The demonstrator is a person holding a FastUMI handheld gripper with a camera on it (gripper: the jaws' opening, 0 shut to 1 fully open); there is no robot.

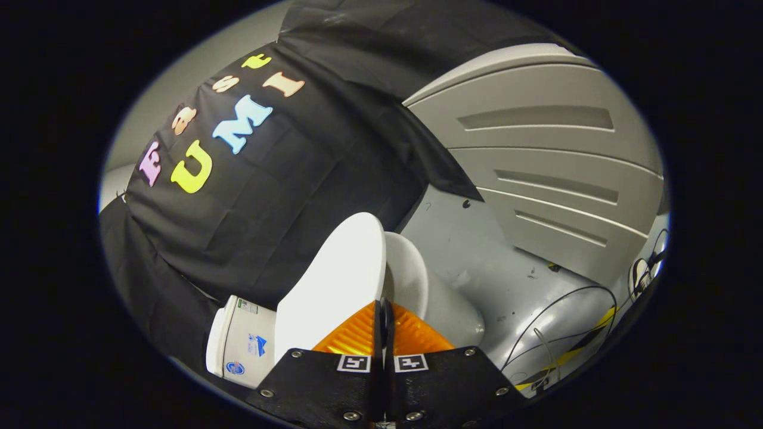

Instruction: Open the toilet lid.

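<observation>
A: Pose?

B: Gripper view. My whole view is rolled hard to one side: the floor [477, 250] runs up on a slant and the toilet leans across it. The jaws [383, 325] point forward at the toilet lid.

A: Jaw state?

B: Closed down to a thin slit. The two fingers [351, 336] are nearly together, and the lid's edge runs straight into that slit. Looks pinched on it from both sides, but the contact itself is hidden where the edge goes in, so I can't confirm it.

A: Where's the lid?

B: The toilet lid [334, 286] is a white oval, lifted off the bowl, standing edge-on just ahead of the jaws and reaching beyond them. Its near edge sits between the fingers. The seat [408, 277] shows just beside it, on the other side of the slit, apart from the lid at the far end. The bowl [453, 310] is past the seat.

A: Surroundings?

B: The tank [241, 339] is beside the lid, against the black cloth wall [286, 196]. A grey ribbed panel [554, 173] stands beyond the toilet. Black cables [572, 298] lie looped on the floor near the bowl, with a yellow strip [572, 351] among them.
</observation>
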